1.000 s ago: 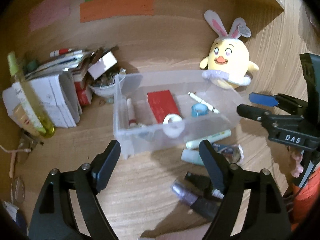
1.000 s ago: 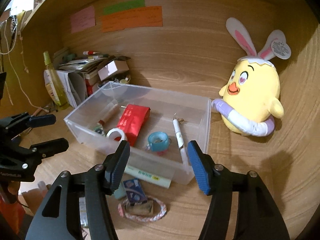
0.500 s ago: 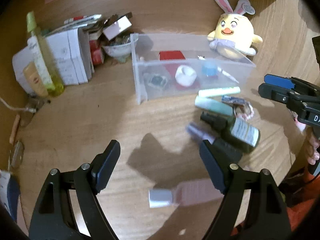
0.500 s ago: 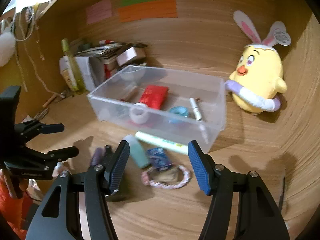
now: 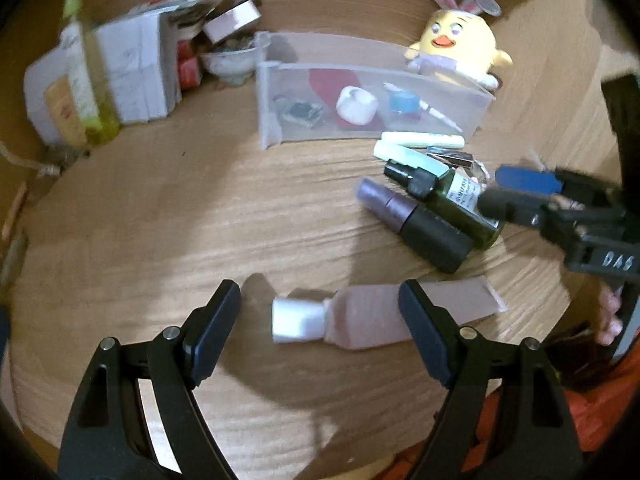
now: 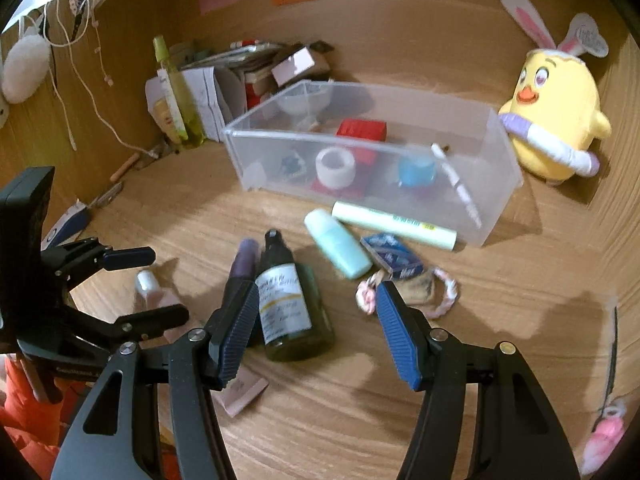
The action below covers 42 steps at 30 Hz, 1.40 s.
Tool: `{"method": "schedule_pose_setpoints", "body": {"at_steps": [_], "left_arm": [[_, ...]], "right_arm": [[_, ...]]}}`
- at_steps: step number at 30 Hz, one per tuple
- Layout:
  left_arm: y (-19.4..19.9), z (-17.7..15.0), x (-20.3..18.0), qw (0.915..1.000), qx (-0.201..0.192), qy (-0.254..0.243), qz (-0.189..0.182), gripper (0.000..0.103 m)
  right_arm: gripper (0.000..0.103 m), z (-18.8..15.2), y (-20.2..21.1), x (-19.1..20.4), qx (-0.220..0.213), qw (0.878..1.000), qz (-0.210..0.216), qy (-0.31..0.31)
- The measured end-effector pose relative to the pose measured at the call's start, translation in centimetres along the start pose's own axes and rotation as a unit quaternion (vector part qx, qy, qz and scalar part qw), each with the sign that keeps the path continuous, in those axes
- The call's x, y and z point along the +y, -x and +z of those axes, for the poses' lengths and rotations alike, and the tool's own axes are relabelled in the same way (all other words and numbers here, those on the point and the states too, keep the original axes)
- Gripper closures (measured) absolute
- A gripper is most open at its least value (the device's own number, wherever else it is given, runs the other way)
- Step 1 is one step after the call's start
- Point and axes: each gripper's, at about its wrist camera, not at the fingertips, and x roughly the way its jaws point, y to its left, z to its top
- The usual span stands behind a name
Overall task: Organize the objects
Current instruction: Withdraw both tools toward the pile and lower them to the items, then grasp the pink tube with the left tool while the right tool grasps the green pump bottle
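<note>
left gripper (image 5: 320, 312) wide over pink tube (image 5: 384, 318)

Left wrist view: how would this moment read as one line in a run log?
left tool: open, straddling pink tube | right tool: open, over green bottle | clear bin: partly filled

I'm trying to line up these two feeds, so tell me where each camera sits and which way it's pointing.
Left wrist: sits on the left gripper, looking down along its open fingers at the pink tube on the desk; the right gripper shows at right.
Right wrist: sits on the right gripper, facing the green bottle and clear bin; the left gripper shows at left.
Shared: bin, bottle, pink tube, yellow plush.
</note>
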Motion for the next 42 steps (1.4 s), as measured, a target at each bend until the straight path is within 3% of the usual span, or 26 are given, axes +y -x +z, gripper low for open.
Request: {"method": "schedule_pose_setpoints", "body": {"at_steps": [4,6,8,11,12,20,28,42], "left_arm": [[0.7,-0.7,1.3,0.9993,-0.013,0.033,-0.007,0.022],[0.8,-0.9,1.5,0.999,-0.016,0.04,-0.008,0.027],[0.9,-1.0,1.4,0.9991,-0.02,0.036,-0.005,0.042],[1.0,-1.2,1.2,0.9988,-0.023,0.034,-0.028,0.062],[1.0,-1.1,1.2,0.9985,-0.023,0.036,-0.034,0.063],[0.9,-1.1,1.4,0.9979,-0.029,0.049,-0.03,0.068],[1.5,-0.5,2.4,0.9962,-0.039,0.07,-0.035,0.069],[4.0,1.8,1.0,0.9944,-0.075,0.056,-0.049,0.07]], "right_arm": [[0.046,-0.5,-0.6,0.2,0.011,1.0,0.007,-0.002],[0.046,-0.6,-0.7,0.4,0.011,1.0,0.007,0.0],[0.046,-0.7,-0.9,0.7,0.01,1.0,0.007,0.004],[0.046,-0.7,-1.2,1.1,0.012,1.0,0.004,0.011],[0.046,-0.7,-1.4,1.1,0.012,1.0,0.002,0.012],[0.065,-0.9,-2.3,1.0,0.017,1.0,0.006,0.006],[0.065,-0.8,-1.3,0.7,0.002,1.0,0.012,-0.003],[0.065,0.2,1.8,-2.0,-0.04,0.999,-0.01,-0.031]]}}
